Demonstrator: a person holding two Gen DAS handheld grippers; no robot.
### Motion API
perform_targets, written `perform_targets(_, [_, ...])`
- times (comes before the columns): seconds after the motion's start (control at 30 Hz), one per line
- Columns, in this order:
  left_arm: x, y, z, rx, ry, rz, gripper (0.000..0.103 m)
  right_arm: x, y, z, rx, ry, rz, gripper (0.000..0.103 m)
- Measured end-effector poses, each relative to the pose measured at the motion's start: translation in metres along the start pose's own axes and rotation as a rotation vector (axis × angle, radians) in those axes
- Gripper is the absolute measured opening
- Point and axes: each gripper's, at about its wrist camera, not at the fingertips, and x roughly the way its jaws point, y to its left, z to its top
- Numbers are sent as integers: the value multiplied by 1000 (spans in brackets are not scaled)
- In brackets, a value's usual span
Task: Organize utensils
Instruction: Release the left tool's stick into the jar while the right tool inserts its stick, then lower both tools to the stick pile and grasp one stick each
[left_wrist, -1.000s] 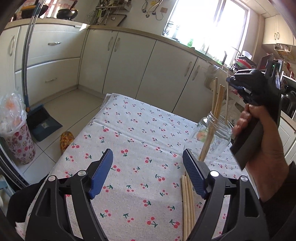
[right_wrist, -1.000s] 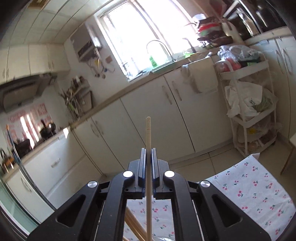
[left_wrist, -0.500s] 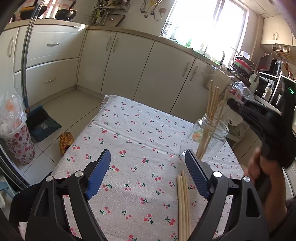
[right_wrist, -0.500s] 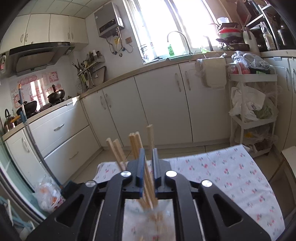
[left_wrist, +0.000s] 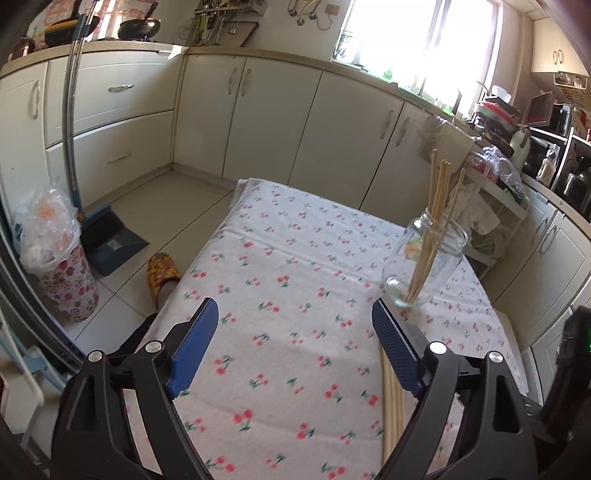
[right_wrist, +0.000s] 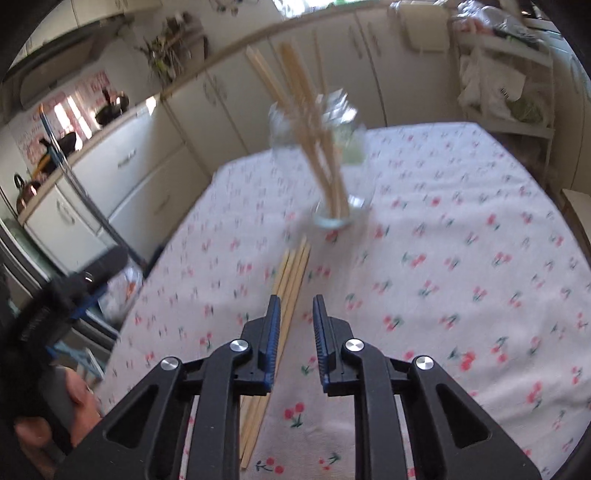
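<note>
A clear glass jar (left_wrist: 428, 258) stands on the cherry-print tablecloth (left_wrist: 295, 266) with several wooden chopsticks (left_wrist: 437, 206) upright in it; it also shows in the right wrist view (right_wrist: 325, 155). More chopsticks (right_wrist: 284, 295) lie flat on the cloth in front of the jar, also in the left wrist view (left_wrist: 392, 402). My left gripper (left_wrist: 293, 328) is wide open and empty, the loose sticks under its right finger. My right gripper (right_wrist: 295, 314) is slightly open and empty, above the loose sticks' near part.
White kitchen cabinets (left_wrist: 258, 110) line the far wall. On the floor to the left are a dustpan (left_wrist: 110, 240), a flowered bin (left_wrist: 62, 273) and a slipper (left_wrist: 160, 273). A white rack (right_wrist: 506, 74) stands beyond the table's far right corner.
My right gripper put its chopstick in the jar, let go, and pulled back down toward the loose sticks. The left gripper stayed open and shifted only slightly.
</note>
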Motion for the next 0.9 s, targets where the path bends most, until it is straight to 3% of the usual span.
perform_targets(0.43, [-19,15,-6,-4,23,6,84,39,17,5,-108,92,-130,13])
perform_targets(0.67, [-9,6,-9,42,85,-31,85,16,3,-8,-156,144,-160,9])
perform_targets(0.9, [29,-39,-15,176,183,-56,85,-10,-28,-19,-90,157,-142,8])
